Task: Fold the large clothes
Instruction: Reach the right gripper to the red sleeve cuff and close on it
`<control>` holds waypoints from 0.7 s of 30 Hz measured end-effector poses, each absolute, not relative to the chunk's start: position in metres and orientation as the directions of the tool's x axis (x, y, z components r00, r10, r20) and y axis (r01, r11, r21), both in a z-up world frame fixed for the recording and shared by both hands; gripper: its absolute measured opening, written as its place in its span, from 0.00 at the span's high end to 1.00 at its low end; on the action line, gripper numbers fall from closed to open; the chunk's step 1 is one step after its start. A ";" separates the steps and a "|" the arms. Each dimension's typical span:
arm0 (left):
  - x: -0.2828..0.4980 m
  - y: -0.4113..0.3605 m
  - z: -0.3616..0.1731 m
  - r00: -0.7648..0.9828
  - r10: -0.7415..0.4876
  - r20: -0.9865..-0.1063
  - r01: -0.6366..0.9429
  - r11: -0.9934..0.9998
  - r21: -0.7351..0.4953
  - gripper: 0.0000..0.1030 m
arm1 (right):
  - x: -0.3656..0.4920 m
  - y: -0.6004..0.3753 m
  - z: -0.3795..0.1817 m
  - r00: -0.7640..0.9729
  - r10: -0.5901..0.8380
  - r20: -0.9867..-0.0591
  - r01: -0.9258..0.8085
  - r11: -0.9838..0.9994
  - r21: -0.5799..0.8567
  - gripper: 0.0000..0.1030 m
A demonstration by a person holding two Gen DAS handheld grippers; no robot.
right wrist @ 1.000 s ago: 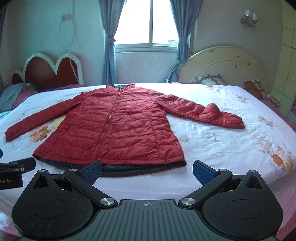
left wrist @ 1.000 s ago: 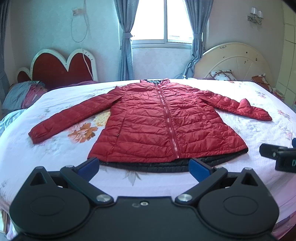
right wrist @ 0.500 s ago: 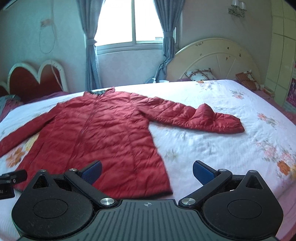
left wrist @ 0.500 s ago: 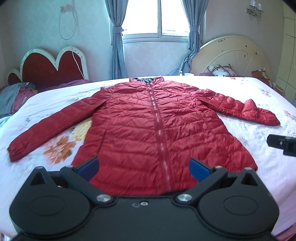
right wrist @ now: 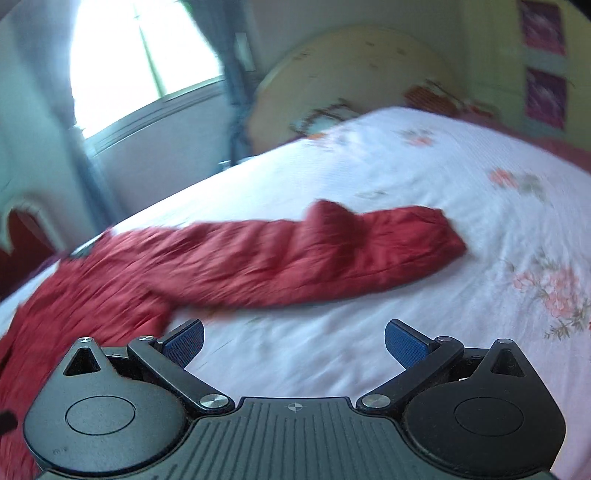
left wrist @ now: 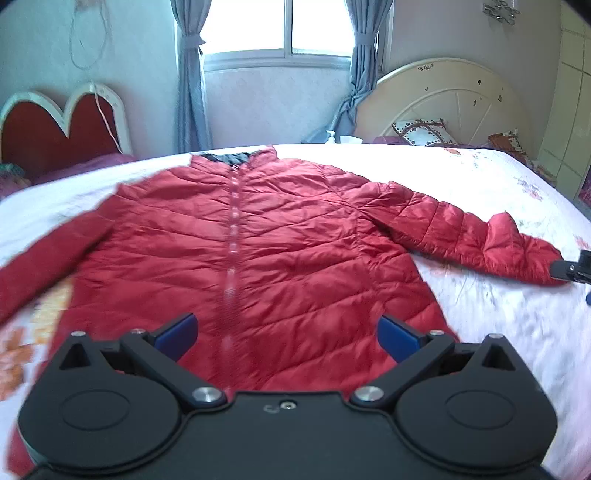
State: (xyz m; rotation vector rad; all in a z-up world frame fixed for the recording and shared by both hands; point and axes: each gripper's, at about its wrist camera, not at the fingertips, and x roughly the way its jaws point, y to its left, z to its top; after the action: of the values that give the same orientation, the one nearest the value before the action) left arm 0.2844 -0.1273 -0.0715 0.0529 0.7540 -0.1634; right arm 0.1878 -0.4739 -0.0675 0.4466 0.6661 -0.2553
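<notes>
A red quilted jacket (left wrist: 258, 258) lies flat and zipped on the white floral bed (left wrist: 498, 325), collar towards the window, both sleeves spread out. My left gripper (left wrist: 288, 334) is open and empty above the jacket's lower front. My right gripper (right wrist: 293, 341) is open and empty over bare sheet, just short of the jacket's right sleeve (right wrist: 332, 251). The sleeve cuff (right wrist: 439, 236) lies ahead and to the right of it. Part of the right gripper (left wrist: 572, 269) shows at the right edge of the left wrist view, next to the cuff. The right wrist view is blurred.
A cream round headboard (left wrist: 447, 99) with a pillow stands at the back right. A red heart-shaped headboard (left wrist: 55, 129) stands at the back left. A window with grey curtains (left wrist: 284, 29) is behind the bed.
Both grippers have moved forward over the bed. The left now hovers over the jacket's hem area. The right has swung right and tilted, closing in on the right sleeve.
</notes>
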 end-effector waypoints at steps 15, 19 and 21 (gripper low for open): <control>0.373 -0.164 -0.098 0.661 -0.136 -0.738 0.157 0.987 -0.042 0.00 | 0.215 -0.604 -0.143 0.737 -0.139 -0.661 0.608 0.563 0.560 0.54; 0.382 -0.156 -0.097 0.659 -0.131 -0.741 0.140 0.989 -0.050 0.00 | 0.210 -0.613 -0.148 0.756 -0.144 -0.638 0.612 0.501 0.612 0.54; 0.386 -0.150 -0.096 0.656 -0.122 -0.745 0.131 0.990 -0.047 0.00 | 0.209 -0.616 -0.149 0.765 -0.151 -0.626 0.611 0.478 0.631 0.54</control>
State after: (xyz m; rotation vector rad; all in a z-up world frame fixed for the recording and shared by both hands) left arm 0.3860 -0.1502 -0.0961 0.0117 0.8434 -0.1436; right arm 0.2092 -0.6159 -0.1489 0.9687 0.5379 -0.4932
